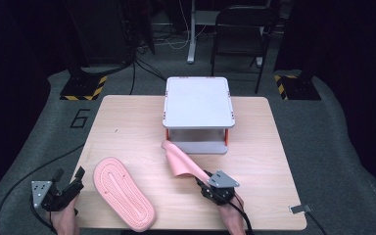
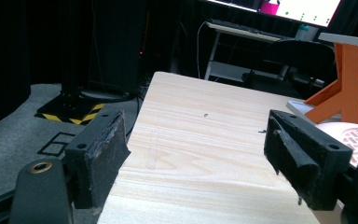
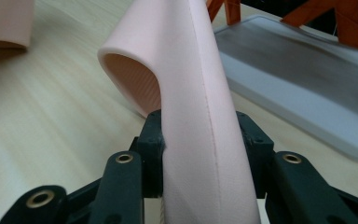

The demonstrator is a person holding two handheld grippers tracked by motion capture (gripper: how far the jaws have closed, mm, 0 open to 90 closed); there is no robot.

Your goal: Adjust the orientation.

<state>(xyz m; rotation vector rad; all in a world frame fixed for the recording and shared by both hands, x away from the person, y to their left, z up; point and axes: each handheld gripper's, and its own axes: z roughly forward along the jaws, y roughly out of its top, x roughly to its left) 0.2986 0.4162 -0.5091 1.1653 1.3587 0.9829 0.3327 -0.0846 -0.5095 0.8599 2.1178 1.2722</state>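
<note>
Nearest me, my right gripper pinched the raised slipper edge-on near the desk's front edge, its long axis running toward the shelf rack. My left gripper stood spread and empty at the front-left corner.

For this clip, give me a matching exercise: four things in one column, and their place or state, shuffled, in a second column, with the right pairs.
Things:
1. left gripper
2. right gripper
3. flat slipper
4. grey rack

Places or states:
A. stands at the far middle of the table, on orange legs
B. jaws apart, nothing between them, at the table's near left corner
C. lies sole up between the two grippers
D. jaws closed on the edge of the second slipper, which stands on edge

Pairs: 1-B, 2-D, 3-C, 4-A
</note>
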